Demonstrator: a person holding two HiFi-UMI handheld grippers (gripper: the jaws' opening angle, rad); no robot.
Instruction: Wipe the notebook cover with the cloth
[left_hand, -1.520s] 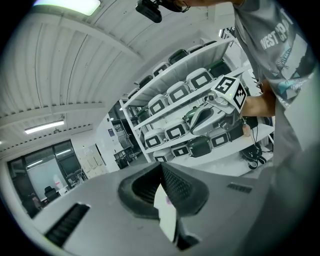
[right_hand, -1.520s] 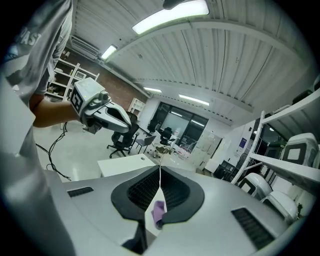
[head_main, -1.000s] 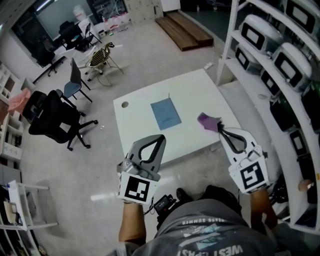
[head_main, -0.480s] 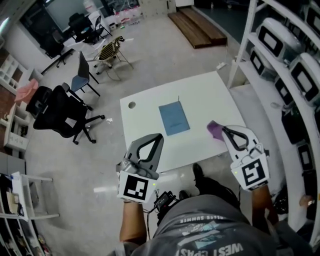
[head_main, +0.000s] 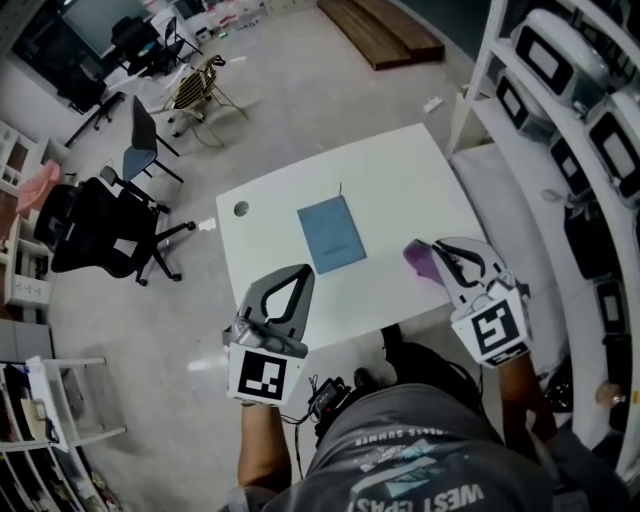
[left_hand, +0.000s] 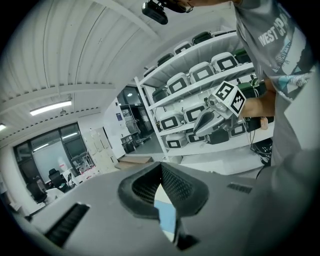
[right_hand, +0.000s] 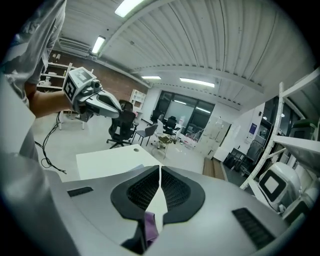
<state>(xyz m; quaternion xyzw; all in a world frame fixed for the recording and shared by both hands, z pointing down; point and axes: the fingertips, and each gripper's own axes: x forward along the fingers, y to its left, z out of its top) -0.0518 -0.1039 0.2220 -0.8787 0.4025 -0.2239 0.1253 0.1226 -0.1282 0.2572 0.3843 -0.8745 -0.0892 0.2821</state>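
Observation:
A blue notebook (head_main: 332, 234) lies flat in the middle of the white table (head_main: 400, 185). My right gripper (head_main: 436, 245) hangs over the table's near right corner, shut on a purple cloth (head_main: 418, 258). In the right gripper view the cloth (right_hand: 150, 226) shows low between the jaws, and the right gripper (right_hand: 159, 167) points over the table. My left gripper (head_main: 303, 268) hovers at the table's near edge, short of the notebook, shut and empty. In the left gripper view the left gripper (left_hand: 161, 164) has its tips together, with the notebook (left_hand: 167, 216) seen through the gap below them.
A cable hole (head_main: 241, 208) sits at the table's far left corner. Shelves with white devices (head_main: 560, 80) stand close on the right. A black office chair (head_main: 100, 235) and a blue chair (head_main: 140, 150) stand to the left, and a wooden platform (head_main: 385, 30) lies beyond.
The head view has swung a little, so the table sits differently in the picture. Both grippers stay shut near the table's near edge, the right one still holding the cloth.

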